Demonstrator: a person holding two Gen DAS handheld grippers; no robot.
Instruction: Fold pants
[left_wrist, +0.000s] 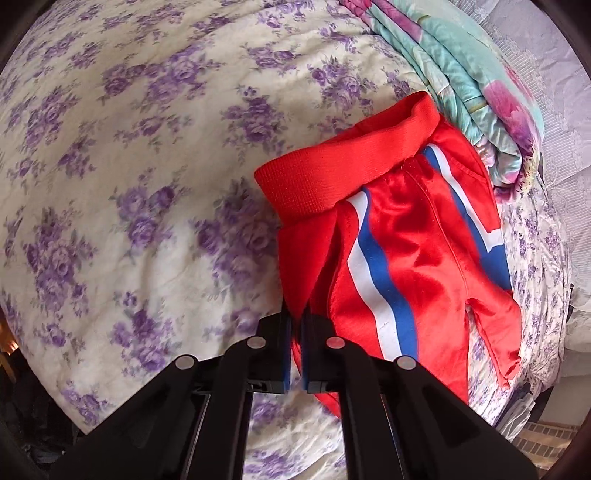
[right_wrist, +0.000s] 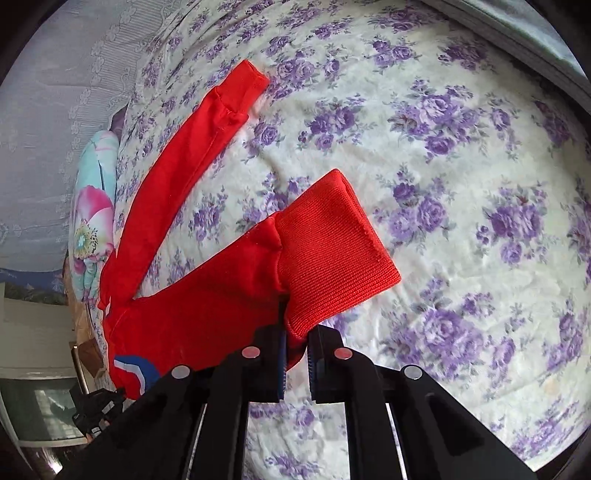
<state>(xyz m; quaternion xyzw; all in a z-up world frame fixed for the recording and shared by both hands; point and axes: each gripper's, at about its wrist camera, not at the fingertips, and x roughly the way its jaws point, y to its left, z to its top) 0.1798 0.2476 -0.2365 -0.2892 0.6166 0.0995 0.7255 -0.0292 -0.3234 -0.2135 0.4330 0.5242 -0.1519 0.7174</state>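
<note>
Red pants (left_wrist: 406, 236) with a white-and-blue side stripe, spread on the bed sheet (left_wrist: 129, 166), cream with purple roses. In the left wrist view: ribbed waistband (left_wrist: 343, 155) of the pants at the far end, slightly rumpled and lifted off the sheet; shiny red cloth running from it toward the camera; one pinch of that cloth, at the pants' near left edge, clamped between the blue pads of the left gripper (left_wrist: 295, 325), jaws drawn narrow with only the fold of fabric between them. In the right wrist view: same pants (right_wrist: 192, 306) seen from the other end; one leg stretched away up and to the left, ending in a plain cuff (right_wrist: 243, 88) flat on the sheet; the other leg nearer, its ribbed cuff (right_wrist: 332, 251) raised and angled to the right, lower corner caught between the pads of the right gripper (right_wrist: 297, 339), jaws close together and gripping that cuff. Stripe of the pants showing again at the lower left of this view, near the gripper's linkage. Beyond the pants' waistband, a folded quilt (left_wrist: 480, 85) in pale green with pink flowers, just beside the red cloth, possibly touching. Beyond the quilt, a pale lace-patterned fabric (left_wrist: 554, 122). Past the sheet's edge, only dim, blurred room furnishings, not clear enough to name.
</note>
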